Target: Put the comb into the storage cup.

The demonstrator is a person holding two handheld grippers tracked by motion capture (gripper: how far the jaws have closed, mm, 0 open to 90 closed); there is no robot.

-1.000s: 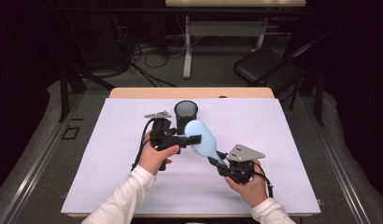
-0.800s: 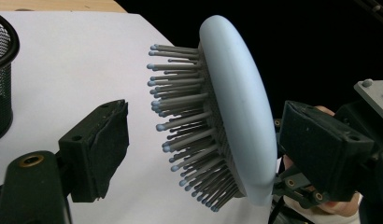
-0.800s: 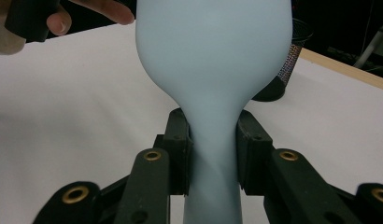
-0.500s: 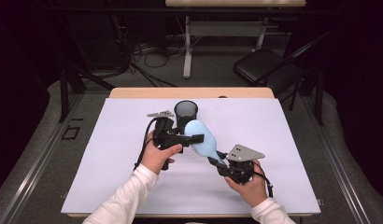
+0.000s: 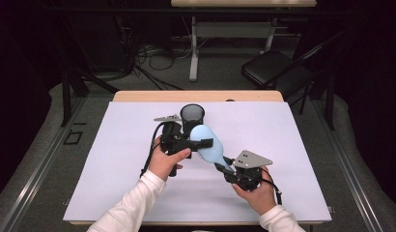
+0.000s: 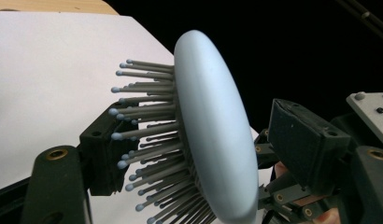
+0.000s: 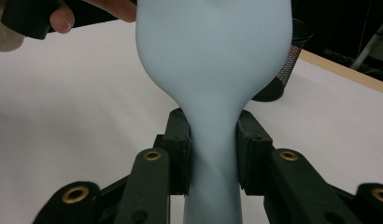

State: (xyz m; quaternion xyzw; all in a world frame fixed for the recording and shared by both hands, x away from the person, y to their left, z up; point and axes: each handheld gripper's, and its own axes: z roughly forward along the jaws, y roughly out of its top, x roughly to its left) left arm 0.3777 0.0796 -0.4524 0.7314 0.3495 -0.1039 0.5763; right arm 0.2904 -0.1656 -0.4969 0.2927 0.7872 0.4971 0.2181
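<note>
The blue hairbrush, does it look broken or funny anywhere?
Nothing looks broken. The light blue hairbrush is held off the table, its handle clamped in the right gripper. The left gripper sits open around the head, one jaw among the bristles, which look straight. The black mesh cup stands upright behind.

Hairbrush [image 6: 213,135] smooth matt pale-blue plastic; pen cup [image 5: 192,116] black metal mesh; table [image 5: 114,145] matt white, wood edge.

Pale blue hairbrush [image 5: 209,147] with grey bristles; black mesh cup [image 5: 192,117]; white table [image 5: 114,183].
</note>
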